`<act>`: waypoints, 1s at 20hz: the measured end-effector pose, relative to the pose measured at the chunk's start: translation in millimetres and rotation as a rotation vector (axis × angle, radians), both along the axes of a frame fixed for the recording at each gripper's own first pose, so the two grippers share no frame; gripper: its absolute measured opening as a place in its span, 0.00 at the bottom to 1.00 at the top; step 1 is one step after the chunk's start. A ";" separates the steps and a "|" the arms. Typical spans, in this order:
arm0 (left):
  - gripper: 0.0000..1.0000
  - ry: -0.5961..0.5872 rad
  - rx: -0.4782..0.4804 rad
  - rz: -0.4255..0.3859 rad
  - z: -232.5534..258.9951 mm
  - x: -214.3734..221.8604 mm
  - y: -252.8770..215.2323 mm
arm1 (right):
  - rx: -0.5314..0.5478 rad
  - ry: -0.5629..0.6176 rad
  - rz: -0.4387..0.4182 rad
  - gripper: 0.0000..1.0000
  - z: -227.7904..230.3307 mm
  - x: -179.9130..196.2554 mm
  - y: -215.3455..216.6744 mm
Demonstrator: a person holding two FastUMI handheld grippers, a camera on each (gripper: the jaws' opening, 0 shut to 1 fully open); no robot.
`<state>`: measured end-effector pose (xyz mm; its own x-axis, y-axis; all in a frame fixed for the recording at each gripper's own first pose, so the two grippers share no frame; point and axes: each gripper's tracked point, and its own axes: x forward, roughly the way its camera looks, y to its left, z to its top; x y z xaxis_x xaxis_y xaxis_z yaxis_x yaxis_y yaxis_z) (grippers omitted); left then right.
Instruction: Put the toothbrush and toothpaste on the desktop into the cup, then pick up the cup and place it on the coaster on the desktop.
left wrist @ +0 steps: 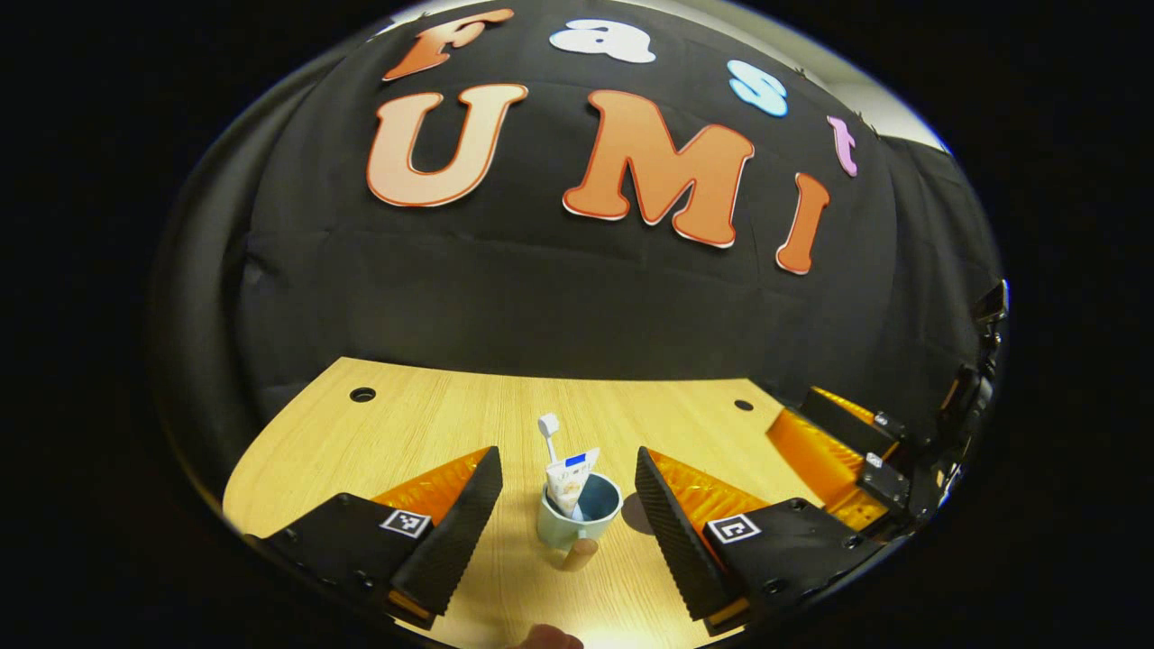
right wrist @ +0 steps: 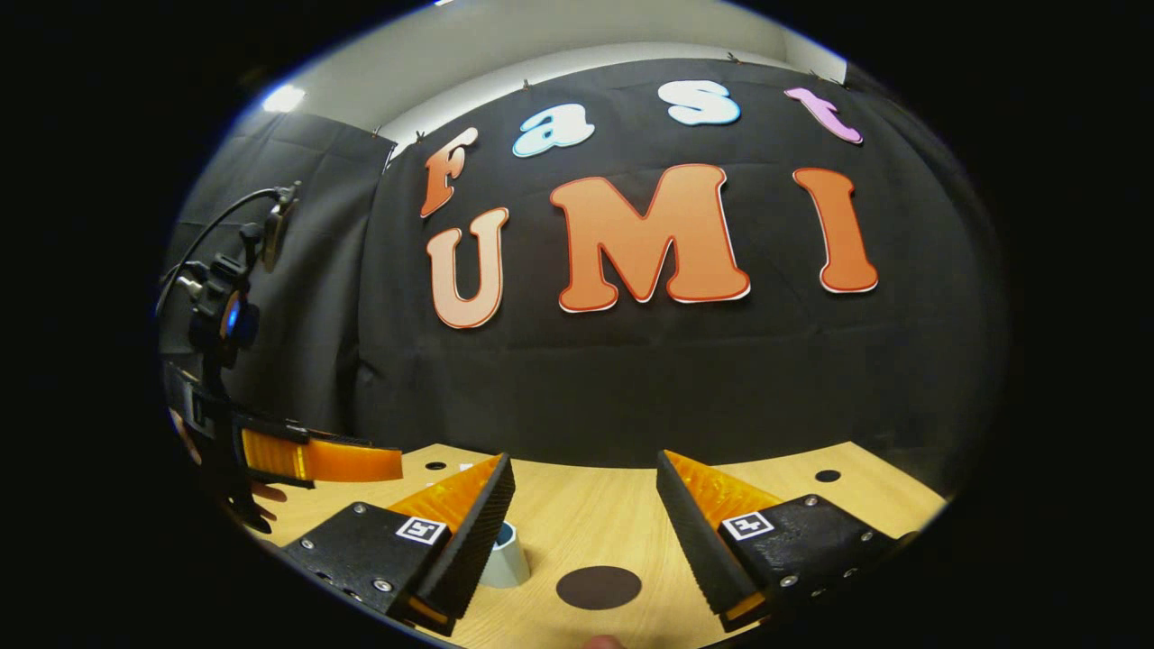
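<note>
- We are seeing the cup standing upright on the table, between the spread fingers of the left gripper, which are touching nothing.
- The cup is holding the toothbrush, head up, and the toothpaste, leaning against its rim.
- In the right gripper view, the right gripper is hovering with fingers spread and pinching nothing.
- The coaster, a dark disc, is lying flat on the table between those fingers, with the cup just beside it, partly hidden behind one finger.
</note>
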<state>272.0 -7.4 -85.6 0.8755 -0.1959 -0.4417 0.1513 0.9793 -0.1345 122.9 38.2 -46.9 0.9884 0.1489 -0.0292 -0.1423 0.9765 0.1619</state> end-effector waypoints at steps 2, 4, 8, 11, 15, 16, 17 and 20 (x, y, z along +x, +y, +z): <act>0.95 0.081 0.038 -0.004 -15.7 3.5 -4.1 | -0.031 -0.002 0.004 0.96 1.3 -19.0 -12.3; 1.00 0.161 0.091 -0.017 -28.5 7.3 -4.3 | -0.070 0.006 -0.008 1.00 -0.4 -40.4 -33.4; 0.96 0.373 0.113 -0.052 -45.9 0.7 -11.5 | -0.091 0.002 -0.064 0.96 0.8 -76.3 -74.6; 0.96 0.488 0.160 -0.056 -53.5 -2.3 -11.5 | -0.132 -0.012 -0.080 0.96 1.4 -100.1 -90.5; 0.96 0.635 0.170 -0.074 -77.0 -10.4 -17.0 | -0.189 0.014 -0.124 0.97 -12.7 -121.6 -116.9; 0.96 0.670 0.166 -0.074 -86.3 -12.2 -19.6 | -0.196 0.022 -0.126 0.97 -15.4 -128.0 -119.7; 0.96 0.700 0.163 -0.075 -94.7 -13.1 -21.6 | -0.201 0.023 -0.131 0.97 -16.0 -133.1 -122.3; 1.00 0.782 0.185 -0.049 -112.5 -13.8 -18.4 | -0.199 0.016 -0.138 0.98 -20.4 -142.3 -127.9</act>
